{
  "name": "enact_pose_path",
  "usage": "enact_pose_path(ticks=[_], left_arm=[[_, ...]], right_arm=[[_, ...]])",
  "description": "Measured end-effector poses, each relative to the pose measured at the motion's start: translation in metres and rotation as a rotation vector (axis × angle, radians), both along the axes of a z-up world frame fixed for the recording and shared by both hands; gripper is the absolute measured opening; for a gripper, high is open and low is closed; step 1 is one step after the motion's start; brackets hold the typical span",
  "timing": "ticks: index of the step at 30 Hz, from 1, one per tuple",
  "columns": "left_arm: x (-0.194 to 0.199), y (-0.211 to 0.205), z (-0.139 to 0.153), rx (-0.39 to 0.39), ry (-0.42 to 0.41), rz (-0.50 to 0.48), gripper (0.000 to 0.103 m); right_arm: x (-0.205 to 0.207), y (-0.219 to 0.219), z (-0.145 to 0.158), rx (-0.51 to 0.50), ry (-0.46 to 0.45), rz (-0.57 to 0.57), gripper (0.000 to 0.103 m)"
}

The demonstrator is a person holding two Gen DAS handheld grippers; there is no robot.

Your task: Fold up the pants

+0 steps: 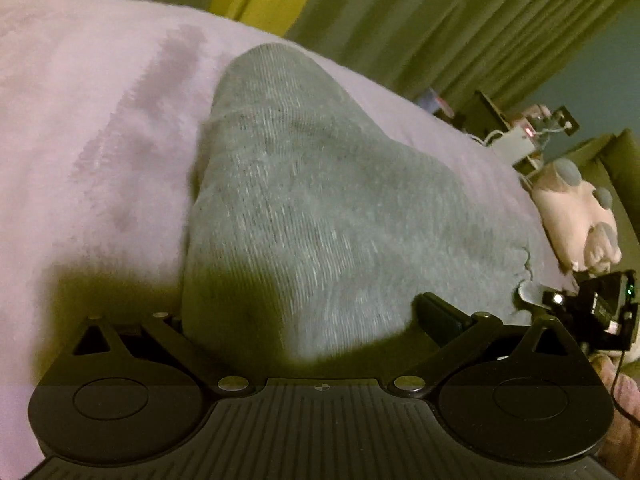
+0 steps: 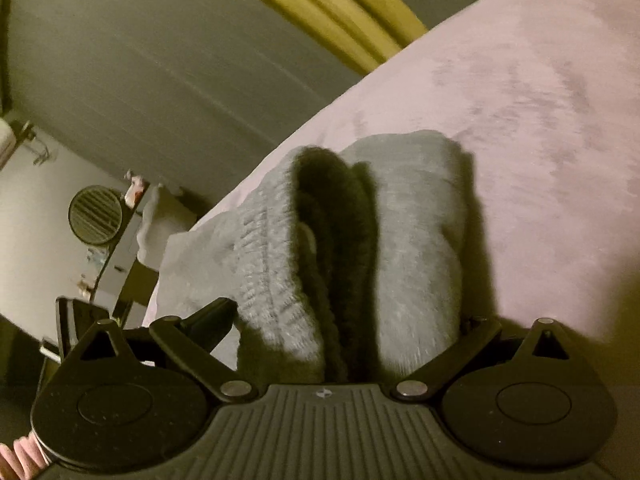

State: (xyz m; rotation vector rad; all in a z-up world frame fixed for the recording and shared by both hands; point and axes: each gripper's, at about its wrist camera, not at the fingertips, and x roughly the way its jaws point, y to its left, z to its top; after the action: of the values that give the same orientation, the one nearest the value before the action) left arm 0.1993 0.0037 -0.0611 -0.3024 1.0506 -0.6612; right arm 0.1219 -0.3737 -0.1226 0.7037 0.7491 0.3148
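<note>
The grey knit pants (image 1: 312, 208) lie in a folded bundle on a pink fleece blanket (image 1: 88, 128). My left gripper (image 1: 308, 320) has its jaws spread wide, and the bundle's near end fills the gap between them. One left fingertip (image 1: 438, 316) shows at the cloth's right edge; the other is hidden behind the fabric. In the right wrist view the pants (image 2: 416, 240) show stacked layers with a dark fold between them and the ribbed waistband (image 2: 272, 264) on the left. My right gripper (image 2: 348, 320) is also spread wide around that end. The other gripper (image 1: 592, 312) shows at the left view's right edge.
The blanket (image 2: 540, 128) spreads far beyond the pants. A pink plush toy (image 1: 576, 216) lies past the blanket's right edge, with a cluttered table (image 1: 520, 140) and green curtains (image 1: 460, 24) behind. A round fan (image 2: 95, 214) and a dark shelf stand left of the bed.
</note>
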Motion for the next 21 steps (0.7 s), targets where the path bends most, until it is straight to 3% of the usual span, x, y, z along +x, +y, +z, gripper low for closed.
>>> enact_pose_path(ticks=[4,6,7,12,15,21], left_arm=[[0.005,-0.010,0.006,0.023,0.023,0.070,0.103],[-0.001,-0.023,0.010,0.090,-0.036,0.075,0.082],[-0.005,-0.031,0.013,0.122,-0.067,0.060,0.077],[-0.011,-0.036,0.027,0.136,-0.088,0.092,0.045],[-0.015,-0.029,0.041,0.109,-0.115,0.106,0.040],[-0.004,-0.036,0.080,0.045,-0.197,0.140,0.039]], right_arm=[[0.012,0.015,0.007,-0.083,0.037,-0.024,0.095],[0.014,0.027,0.012,-0.169,0.051,-0.033,0.085],[0.014,0.030,0.014,-0.197,0.054,-0.034,0.079],[0.013,0.045,0.032,-0.289,0.050,-0.031,0.064],[0.010,0.058,0.047,-0.335,0.010,-0.028,0.059],[0.018,0.056,0.081,-0.300,-0.080,-0.073,0.057]])
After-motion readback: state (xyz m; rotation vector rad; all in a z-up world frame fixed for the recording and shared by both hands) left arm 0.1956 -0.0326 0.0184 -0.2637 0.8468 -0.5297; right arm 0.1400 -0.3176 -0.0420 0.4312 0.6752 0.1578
